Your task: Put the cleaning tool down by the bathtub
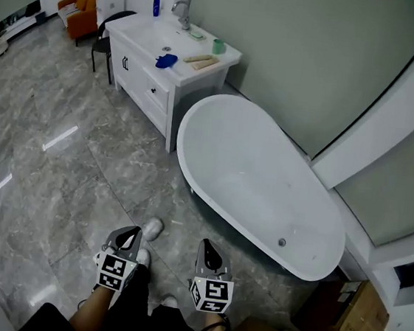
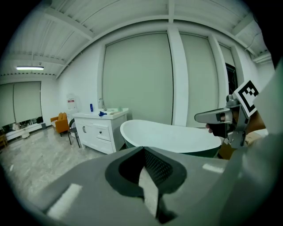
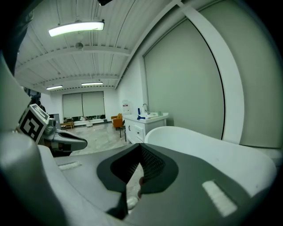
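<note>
Though bathtub rim (image 1: 184, 132) close, floor (image 1: 64, 182) open.

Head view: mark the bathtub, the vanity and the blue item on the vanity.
bathtub (image 1: 257, 178), head view, bare inner basin.
vanity (image 1: 139, 77), head view, white cabinet front.
blue item (image 1: 166, 61), head view, its middle.

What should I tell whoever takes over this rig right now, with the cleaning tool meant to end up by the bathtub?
Left tongs: shut, empty, held low in front of the person.
Right tongs: shut, empty, alongside.
Bathtub: just ahead.
A blue item and a tan item lie on the vanity; which one is the cleaning tool I cannot tell.
Done: nothing visible.
Left: fetch the tool and set it down by the tub.
</note>
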